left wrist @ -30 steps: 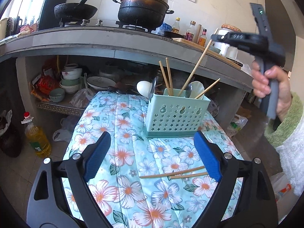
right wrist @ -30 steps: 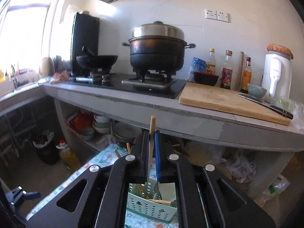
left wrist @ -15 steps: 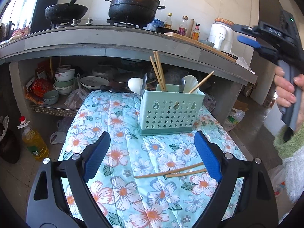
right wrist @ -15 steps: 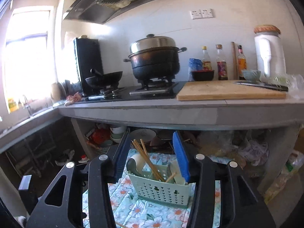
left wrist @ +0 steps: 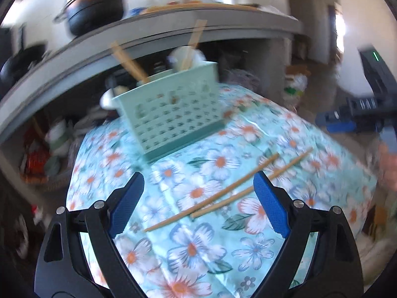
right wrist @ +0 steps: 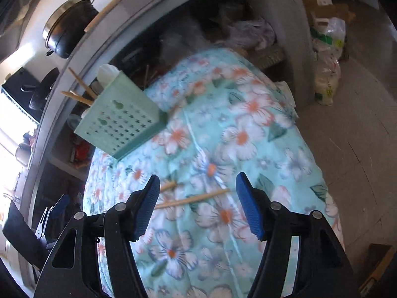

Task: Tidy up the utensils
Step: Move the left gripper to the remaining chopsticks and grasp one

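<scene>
A mint-green perforated utensil basket (left wrist: 173,114) (right wrist: 121,121) stands at the far end of the floral tablecloth (left wrist: 193,248) (right wrist: 248,129). Chopsticks and white spoons stick out of it. Two loose wooden chopsticks (left wrist: 223,186) (right wrist: 193,199) lie side by side on the cloth. My left gripper (left wrist: 197,181) hangs open just above them with nothing gripped. My right gripper (right wrist: 198,180) is over their far ends; its jaws are opening and empty. At the right edge of the left wrist view the right gripper (left wrist: 347,121) shows as a blur.
A grey kitchen counter runs behind the table with a black lidded pot (left wrist: 95,10) (right wrist: 67,24) on it. Bowls and packets fill the shelf (left wrist: 57,134) underneath. Plastic bags (right wrist: 325,57) sit on the floor to the right, and a cardboard box (right wrist: 377,265) lies nearer.
My right gripper let go of the chopstick it held over the basket, opened, and dropped toward the loose chopsticks. Both grippers rolled and came down closer to the cloth.
</scene>
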Tool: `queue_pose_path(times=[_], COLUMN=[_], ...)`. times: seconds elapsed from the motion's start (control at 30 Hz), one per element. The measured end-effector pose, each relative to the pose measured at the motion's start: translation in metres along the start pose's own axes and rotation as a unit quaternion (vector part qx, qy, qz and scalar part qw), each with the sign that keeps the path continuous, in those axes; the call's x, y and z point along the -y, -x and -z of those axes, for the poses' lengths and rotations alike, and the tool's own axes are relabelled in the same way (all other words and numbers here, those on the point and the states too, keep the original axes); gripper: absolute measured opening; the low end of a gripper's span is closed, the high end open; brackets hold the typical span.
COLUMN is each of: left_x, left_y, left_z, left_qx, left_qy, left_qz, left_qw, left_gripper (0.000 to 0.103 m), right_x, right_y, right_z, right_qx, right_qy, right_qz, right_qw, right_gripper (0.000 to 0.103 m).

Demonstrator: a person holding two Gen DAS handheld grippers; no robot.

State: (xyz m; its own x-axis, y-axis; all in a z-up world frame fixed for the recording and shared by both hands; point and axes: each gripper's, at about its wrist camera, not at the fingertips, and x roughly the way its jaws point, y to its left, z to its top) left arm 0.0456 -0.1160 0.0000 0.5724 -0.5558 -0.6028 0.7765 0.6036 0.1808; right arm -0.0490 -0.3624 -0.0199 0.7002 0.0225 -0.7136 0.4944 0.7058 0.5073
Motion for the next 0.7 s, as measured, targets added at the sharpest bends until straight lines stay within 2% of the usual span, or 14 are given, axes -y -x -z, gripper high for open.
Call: queue_pose_path(times=[0.07, 0.13, 0.23, 0.33, 0.5, 0.7], left_x=[0.025, 0.052, 0.081, 0.103, 0.12, 0.14], left_y=[-0.008, -0.014, -0.027, -0.04, -0.061, -0.091], left_z=[0.002, 0.003, 0.001, -0.001, -0.01, -0.015], left_qx=[0.001, 0.002, -0.01, -0.021, -0.045, -0.071], left_qy=[-0.064, -0.12, -0.172, -0.215, -0.234, -0.274], left_qz=[0.007, 0.024, 0.053, 0.056, 0.09, 0.093], left_qw=[0.9979, 0.9924, 0.9836, 0.9748, 0.967, 0.9544], left_gripper=[0.085, 0.08, 0.069, 0.056, 0.039, 0.031], right_x=[0.009, 0.016, 0.024, 0.03, 0.039, 0.049], right_y=[0.002, 0.005, 0.007, 0.007, 0.009, 0.009], right_z=[-0.002, -0.005, -0.01, -0.01, -0.014, -0.017], right_qx=[0.002, 0.005, 0.005, 0.002, 0.005, 0.009], right_qy=[-0.003, -0.006, -0.01, -0.019, -0.028, -0.042], right_qz=[0.005, 0.003, -0.006, -0.016, -0.026, -0.037], right_qw=[1.0, 1.0, 1.0, 1.0, 0.999, 0.998], right_gripper=[0.062, 0.062, 0.062, 0.062, 0.062, 0.062])
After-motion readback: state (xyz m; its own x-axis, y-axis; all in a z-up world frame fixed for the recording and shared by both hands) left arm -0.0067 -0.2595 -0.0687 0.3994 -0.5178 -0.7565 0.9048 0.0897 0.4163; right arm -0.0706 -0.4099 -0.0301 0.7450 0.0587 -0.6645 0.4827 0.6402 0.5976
